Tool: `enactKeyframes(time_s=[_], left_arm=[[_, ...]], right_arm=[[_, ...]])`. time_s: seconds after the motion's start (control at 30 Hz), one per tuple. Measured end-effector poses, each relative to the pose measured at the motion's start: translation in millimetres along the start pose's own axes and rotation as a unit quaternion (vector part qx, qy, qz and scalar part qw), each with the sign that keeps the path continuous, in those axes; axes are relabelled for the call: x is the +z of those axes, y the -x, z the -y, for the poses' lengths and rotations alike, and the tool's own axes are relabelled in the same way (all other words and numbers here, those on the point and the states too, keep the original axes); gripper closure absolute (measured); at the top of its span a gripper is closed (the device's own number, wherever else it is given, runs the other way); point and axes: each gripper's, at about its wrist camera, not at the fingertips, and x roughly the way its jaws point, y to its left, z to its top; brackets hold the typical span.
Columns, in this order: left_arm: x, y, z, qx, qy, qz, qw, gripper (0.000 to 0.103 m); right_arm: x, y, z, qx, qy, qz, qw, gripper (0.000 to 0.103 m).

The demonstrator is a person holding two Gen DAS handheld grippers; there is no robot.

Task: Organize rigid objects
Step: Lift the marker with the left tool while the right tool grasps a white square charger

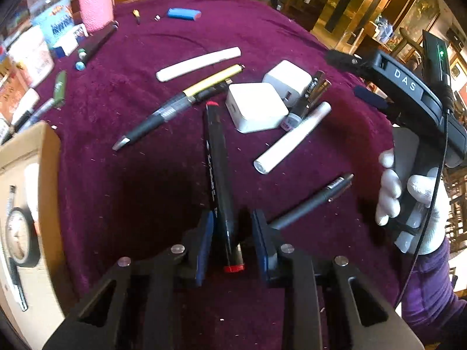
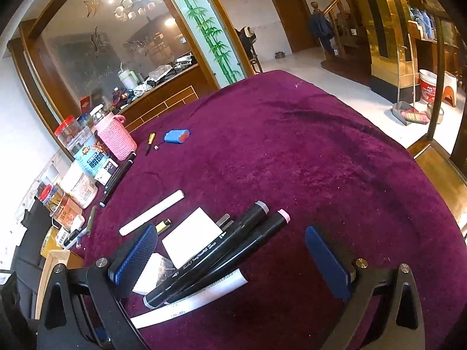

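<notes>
My left gripper [image 1: 232, 230] has a black marker with red caps [image 1: 219, 172] between its blue pads; the jaws stand slightly wider than the marker, which lies on the purple cloth. Ahead lie two white chargers [image 1: 254, 108], a white tube [image 1: 292, 138], a yellow-and-black pen [image 1: 181, 103] and a dark pen [image 1: 312, 201]. My right gripper [image 2: 233, 259] is open above two black markers [image 2: 221, 253], a white tube [image 2: 192, 300] and a white charger [image 2: 191, 240]. It also shows at the right of the left wrist view [image 1: 364, 75].
A cardboard box [image 1: 43, 180] holding a watch stands at the left. Jars, a pink knitted container [image 2: 116, 138] and boxes line the far left edge. A blue case [image 2: 176, 136] and a small pen lie further back. A white stick [image 2: 151, 217] lies mid-table.
</notes>
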Motion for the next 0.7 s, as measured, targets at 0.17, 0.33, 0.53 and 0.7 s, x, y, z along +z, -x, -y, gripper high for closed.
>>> enactKeyframes(time_s=[0.17,0.33,0.53,0.7], left_arm=[[12.2,-2.0,-13.9,0.011,0.028,0.010,0.9995,0.077],[33.8,-19.6,7.4,0.043,-0.010,0.007,0.9990,0.077],[43.6,-29.9,19.7,0.081,-0.033,0.025,0.9958,0.069],[43.5,-32.8,24.9,0.097,-0.032,0.047,0.9937,0.064]], right_arm=[[0.2,0.2,0.3,0.000,-0.002,-0.001,1.000,0.001],[-0.6,-1.0,-0.4,0.003,-0.002,-0.006,1.000,0.001],[-0.7,-1.9,1.4,0.003,-0.008,-0.007,1.000,0.001],[-0.9,-2.8,2.1,0.006,-0.012,-0.008,1.000,0.001]])
